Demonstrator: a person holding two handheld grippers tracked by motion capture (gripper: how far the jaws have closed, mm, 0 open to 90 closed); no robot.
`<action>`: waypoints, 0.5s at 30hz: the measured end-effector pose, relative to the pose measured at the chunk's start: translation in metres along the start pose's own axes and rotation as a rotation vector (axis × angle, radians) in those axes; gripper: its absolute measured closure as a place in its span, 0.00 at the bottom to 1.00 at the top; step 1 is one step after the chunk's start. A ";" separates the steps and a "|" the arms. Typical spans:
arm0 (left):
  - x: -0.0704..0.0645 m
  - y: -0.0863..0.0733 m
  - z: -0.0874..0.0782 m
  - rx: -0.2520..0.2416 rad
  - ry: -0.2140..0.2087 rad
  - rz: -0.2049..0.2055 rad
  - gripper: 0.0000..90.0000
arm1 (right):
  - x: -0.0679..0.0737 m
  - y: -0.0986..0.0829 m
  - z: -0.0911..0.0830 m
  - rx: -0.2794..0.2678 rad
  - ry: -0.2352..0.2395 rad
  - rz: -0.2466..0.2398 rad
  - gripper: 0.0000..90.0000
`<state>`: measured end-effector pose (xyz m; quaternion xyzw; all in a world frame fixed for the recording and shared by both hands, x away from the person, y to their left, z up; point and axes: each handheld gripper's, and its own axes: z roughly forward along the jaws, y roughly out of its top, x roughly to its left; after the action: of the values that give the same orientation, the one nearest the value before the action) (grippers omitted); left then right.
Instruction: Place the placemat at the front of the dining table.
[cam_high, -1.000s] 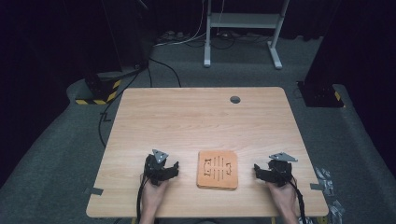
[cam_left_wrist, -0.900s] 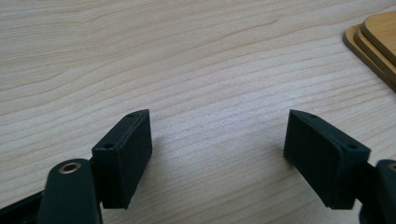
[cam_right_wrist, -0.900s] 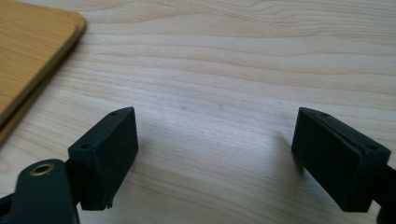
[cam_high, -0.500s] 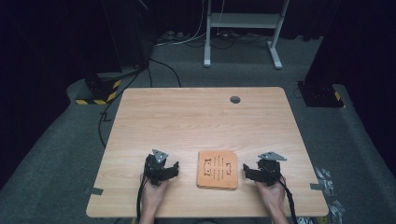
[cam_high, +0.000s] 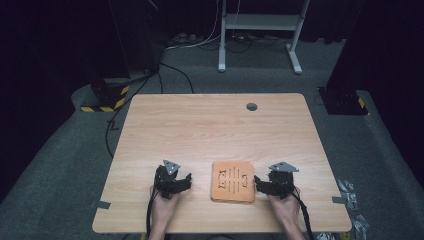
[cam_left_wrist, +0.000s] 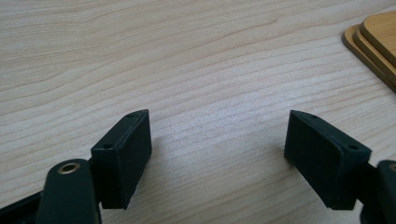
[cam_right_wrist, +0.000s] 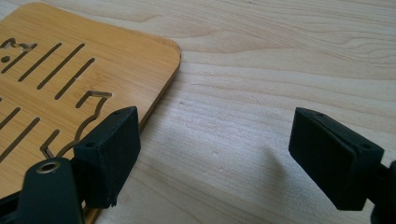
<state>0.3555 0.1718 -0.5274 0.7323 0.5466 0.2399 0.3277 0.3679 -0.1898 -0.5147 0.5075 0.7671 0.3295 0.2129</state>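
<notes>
Bamboo boards lie stacked on the table, between our two grippers and near the front edge. The top board carries cut-through slots and small angular cut-outs.

Right gripper: we hold it just beside the right edge of the stack, jaws pointing toward the boards. In the right gripper view, the jaws stand spread wide with nothing between them but bare table surface. The stack sits ahead and to the left of this gripper; its rounded corner lies forward of the left jaw, and the left jaw overlaps the board edge in that view. Whether that jaw touches the board or hovers above it we cannot tell. The right jaw is well apart from the stack, over plain table.

Left gripper: we hold it to the left of the stack, near it but with a strip of table showing between. In the left gripper view, its jaws are likewise spread wide and hold nothing; light wood grain runs between them. The stack appears at the far right, ahead of the right jaw, showing three layered edges with rounded corners. Neither jaw of this gripper touches the boards.

A grey plate sits on top of the right gripper, and another on top of the left.
</notes>
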 end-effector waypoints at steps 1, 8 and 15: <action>0.000 0.000 0.000 0.000 -0.001 0.001 0.26 | 0.000 0.000 0.001 -0.001 0.001 0.000 0.19; 0.000 0.000 0.000 -0.001 0.004 -0.006 0.27 | 0.005 -0.001 0.002 0.010 0.003 -0.005 0.19; 0.000 0.000 0.000 0.000 0.000 0.001 0.26 | 0.010 -0.001 0.003 0.011 0.015 -0.023 0.20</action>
<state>0.3555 0.1722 -0.5274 0.7324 0.5463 0.2401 0.3278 0.3653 -0.1806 -0.5174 0.4973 0.7764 0.3265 0.2082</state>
